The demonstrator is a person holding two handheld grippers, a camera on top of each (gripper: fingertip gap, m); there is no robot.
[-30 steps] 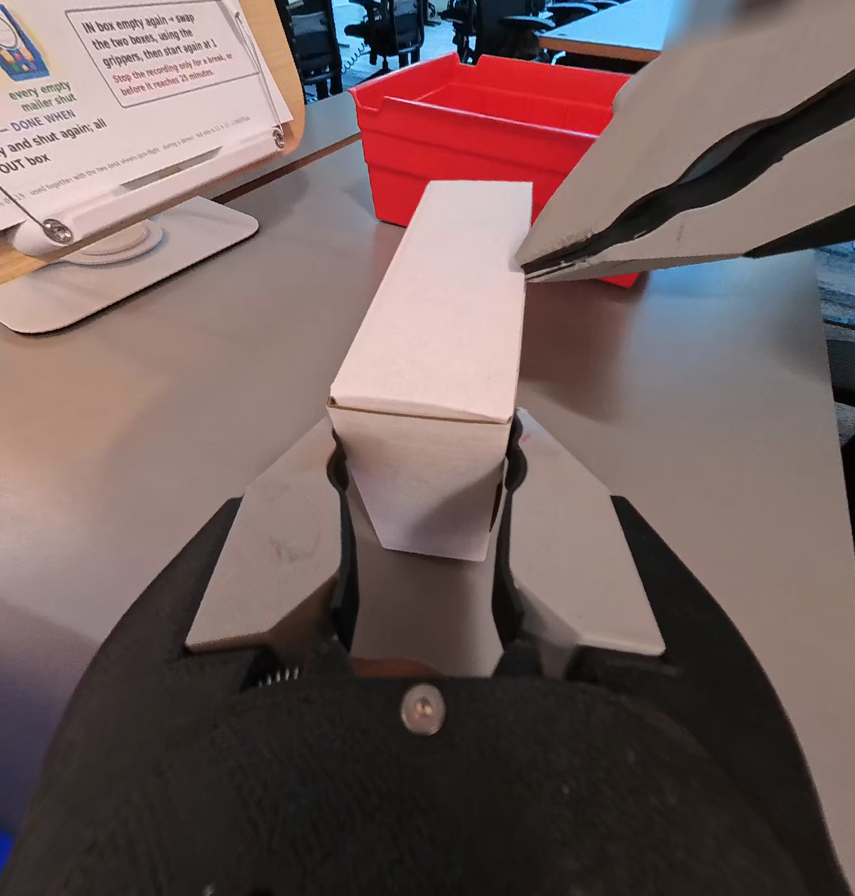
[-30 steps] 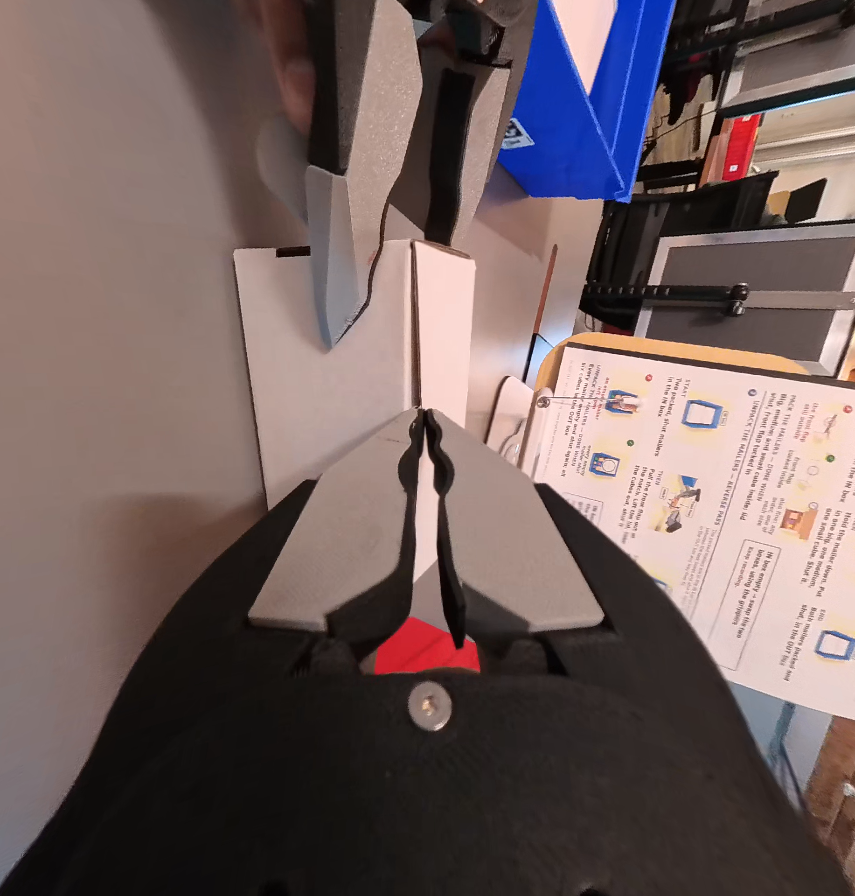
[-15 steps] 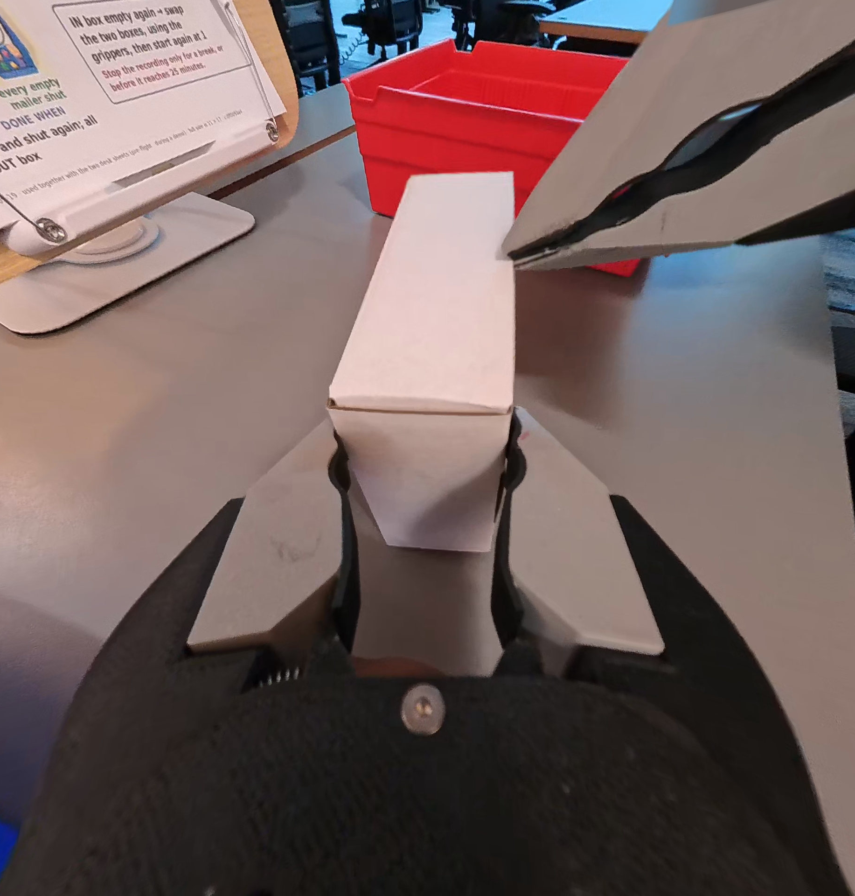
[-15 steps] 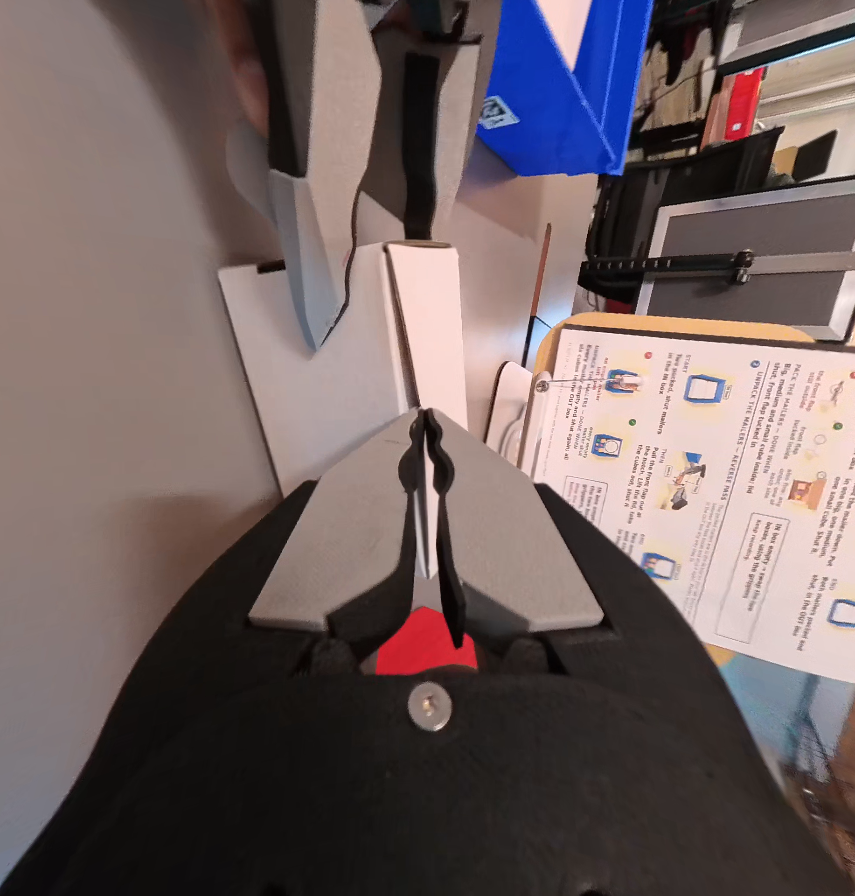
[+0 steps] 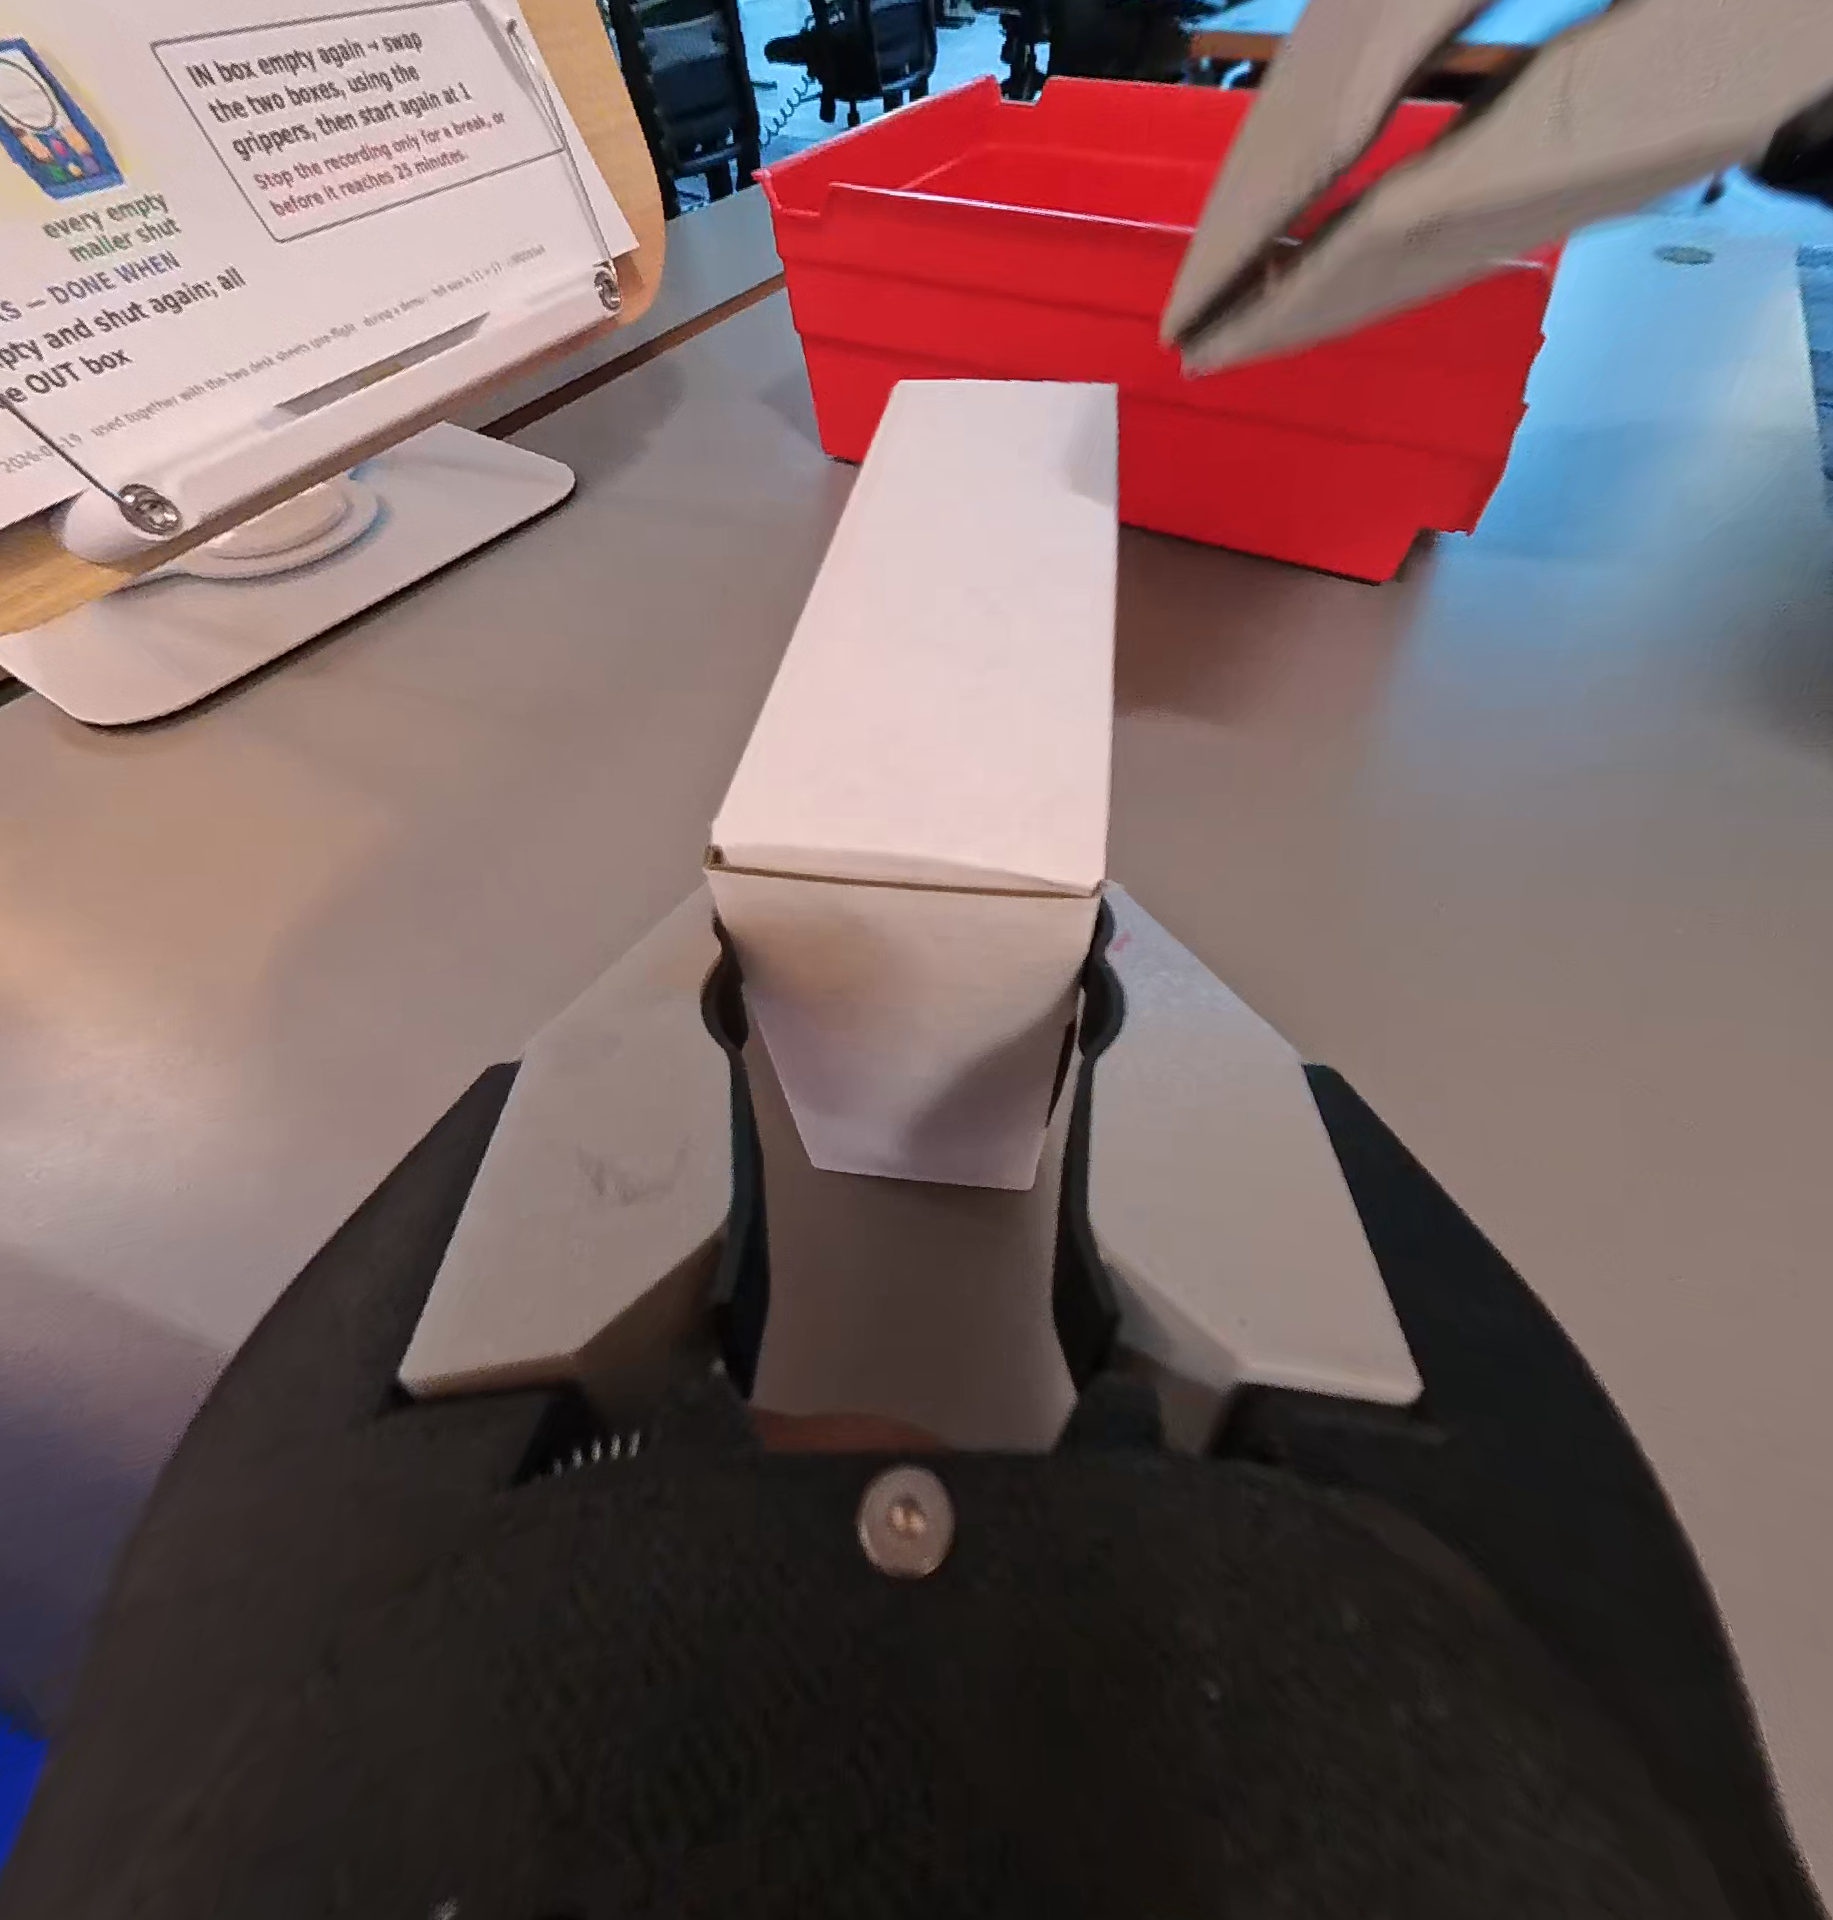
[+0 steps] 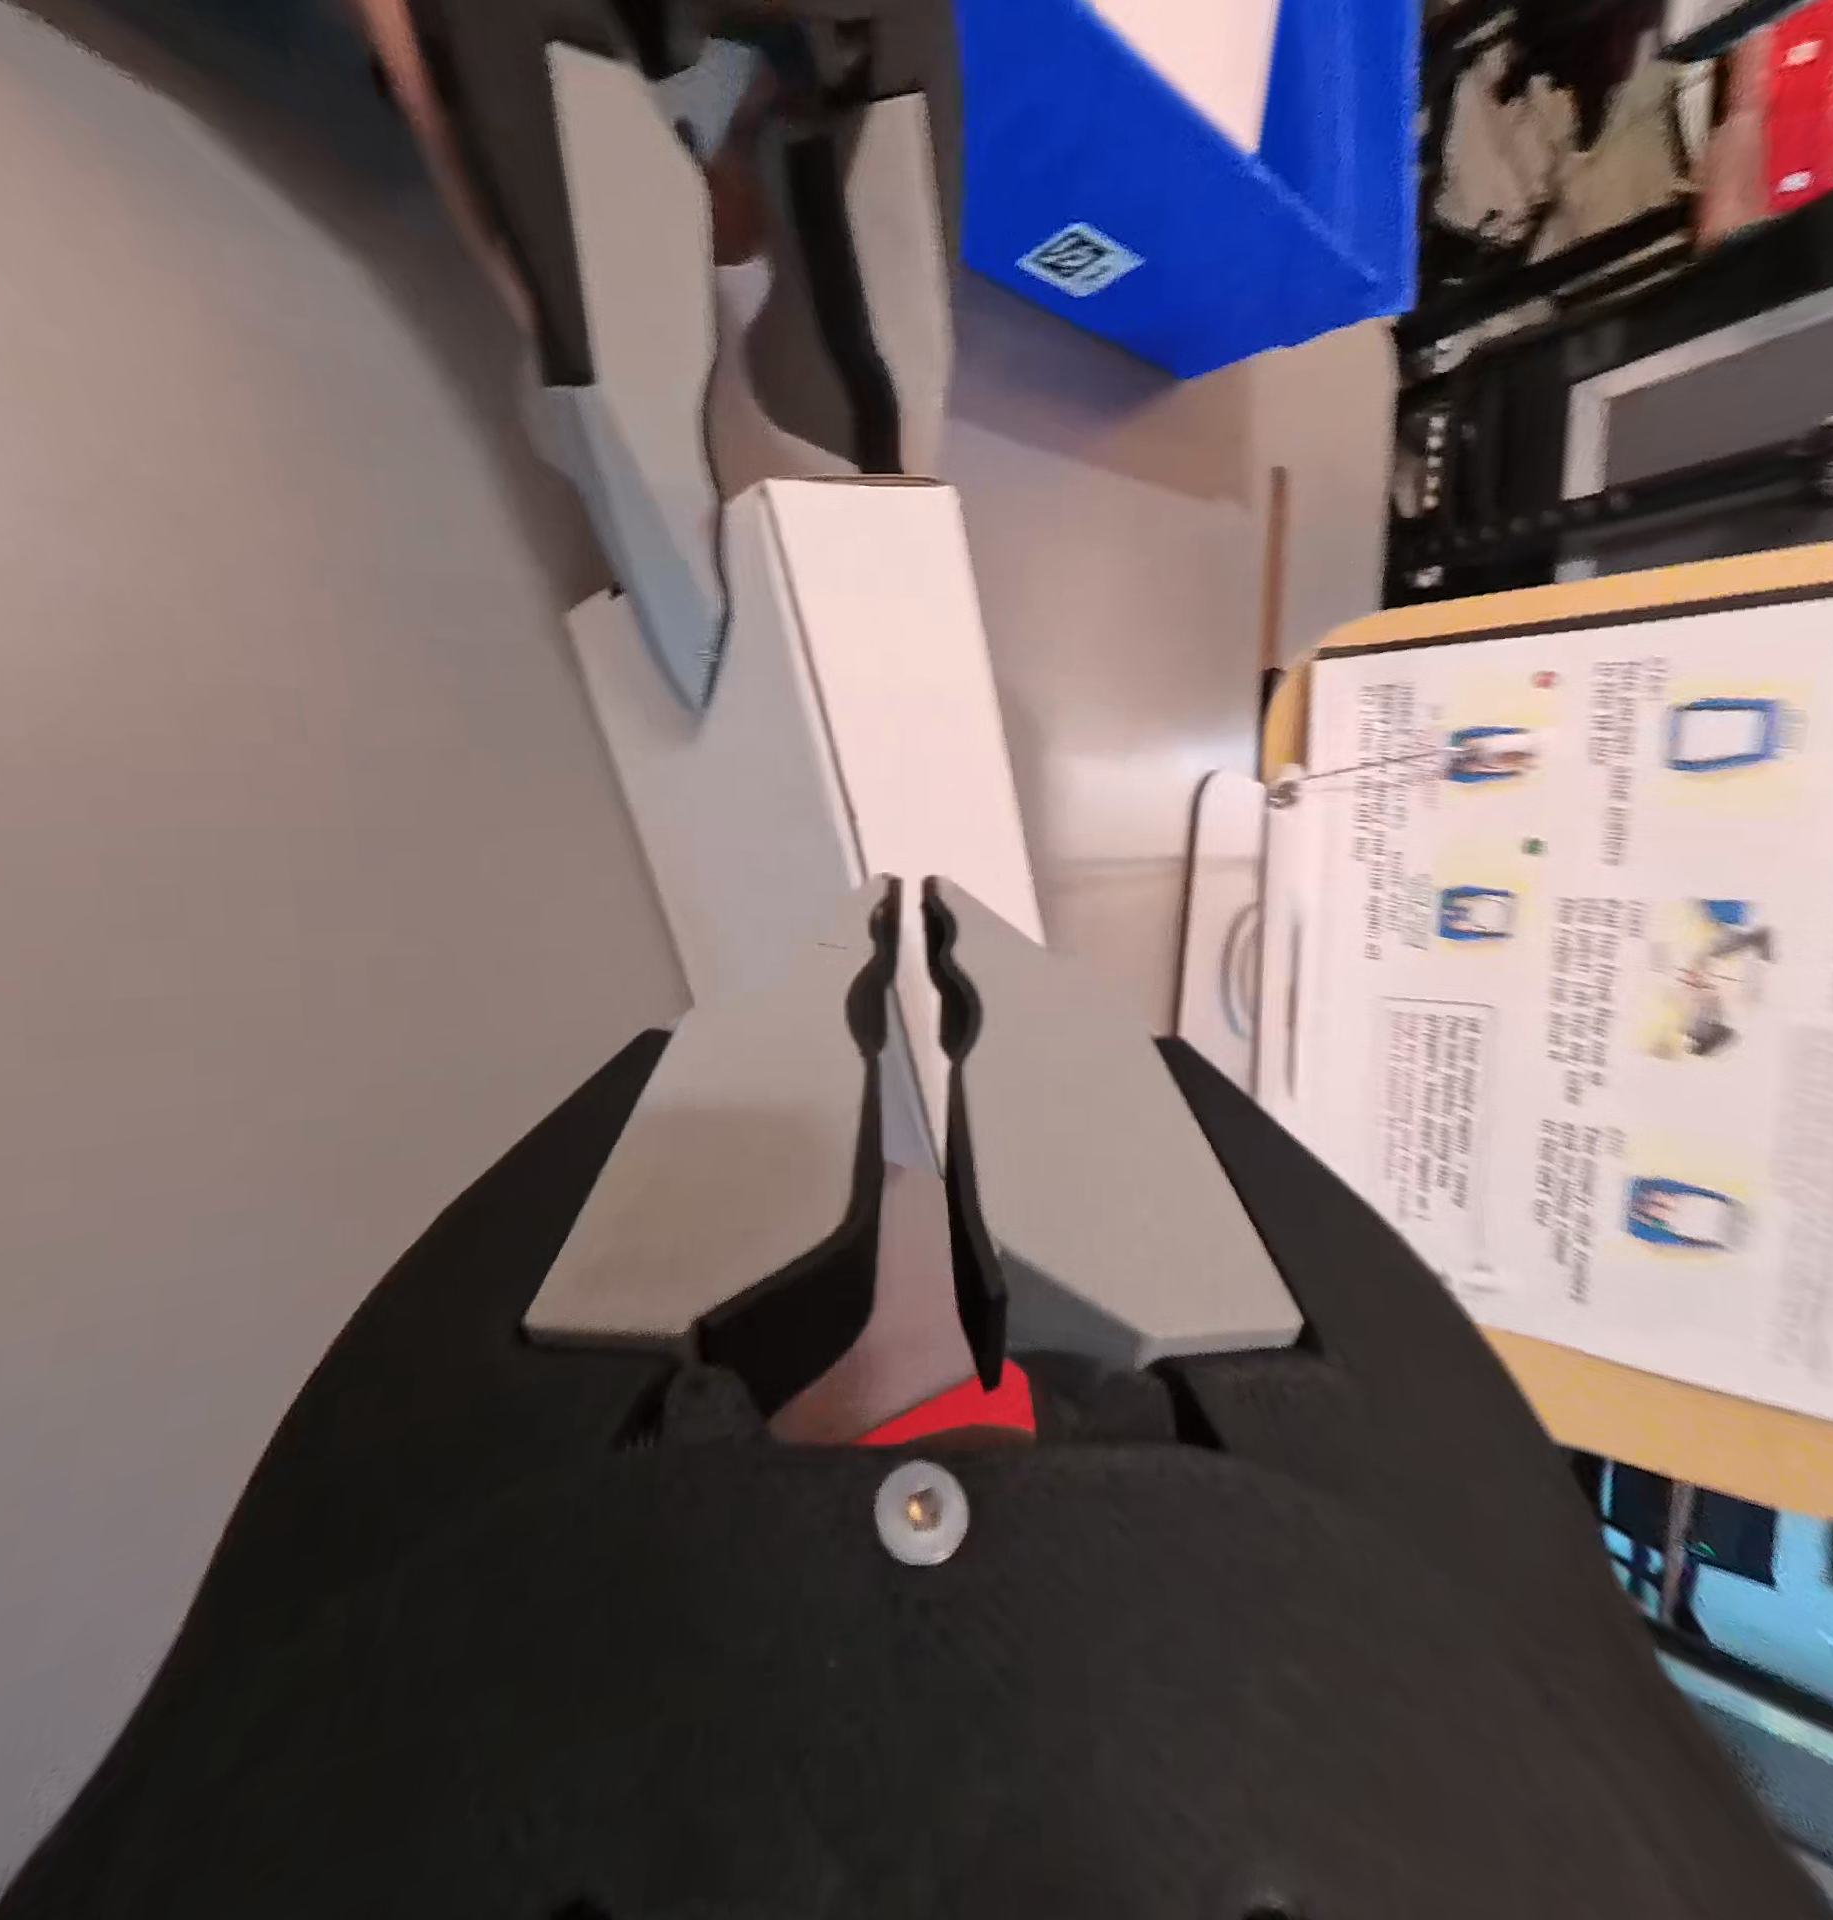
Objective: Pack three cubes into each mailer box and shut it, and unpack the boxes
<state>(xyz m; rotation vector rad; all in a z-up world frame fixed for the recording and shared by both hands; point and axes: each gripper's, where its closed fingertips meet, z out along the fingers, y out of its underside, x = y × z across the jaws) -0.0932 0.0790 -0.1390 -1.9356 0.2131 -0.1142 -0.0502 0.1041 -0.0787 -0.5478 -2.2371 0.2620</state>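
A white mailer box [image 5: 953, 644] is shut and stands on its narrow side on the grey table [image 5: 372, 883]. My left gripper [image 5: 907, 935] is shut on the box's near end, one finger on each broad face. My right gripper [image 5: 1182, 348] hovers above and to the right of the box's far end, not touching it. In the right wrist view my right gripper [image 6: 910, 883] shows a narrow gap between its tips and holds nothing; the box [image 6: 881, 665] lies just beyond it, with the left gripper [image 6: 792, 582] clamped on its far end. No cubes are visible.
A red bin [image 5: 1151, 457] stands just behind the box. An instruction sheet on a wooden stand [image 5: 268, 208] is at the left. A blue bin [image 6: 1182, 177] stands behind the left gripper. My hands' fingertips stand some 8 centimeters from each other.
My right gripper has lifted up and away from the box's far corner, and its tips have parted slightly. The left gripper keeps its hold on the box.
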